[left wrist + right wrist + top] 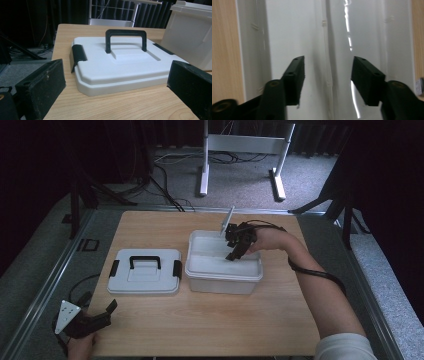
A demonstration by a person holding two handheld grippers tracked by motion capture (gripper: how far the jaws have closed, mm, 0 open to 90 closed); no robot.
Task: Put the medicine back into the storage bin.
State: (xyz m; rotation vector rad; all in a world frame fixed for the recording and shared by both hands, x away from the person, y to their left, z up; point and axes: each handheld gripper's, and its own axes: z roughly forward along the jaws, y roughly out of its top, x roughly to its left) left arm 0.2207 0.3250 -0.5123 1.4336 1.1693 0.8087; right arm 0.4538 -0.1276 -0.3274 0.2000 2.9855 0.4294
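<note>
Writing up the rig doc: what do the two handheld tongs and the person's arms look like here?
Both tongs are black, each with two blocky, flat-faced jaws. The left tongs carry a grey three-cornered plate dotted with small holes, and a black cable loops behind them. The right tongs trail a black cable along the forearm. The right arm wears a white sleeve pushed up near the elbow.

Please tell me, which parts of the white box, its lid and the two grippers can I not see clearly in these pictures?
- Box floor, high view: partly hidden by the right gripper.
- Box contents, right gripper view: blurred and glary, so I cannot tell if anything lies inside.
- Lid far side, left gripper view: hidden behind its black handle.
- Left gripper, high view: small and dark.
</note>
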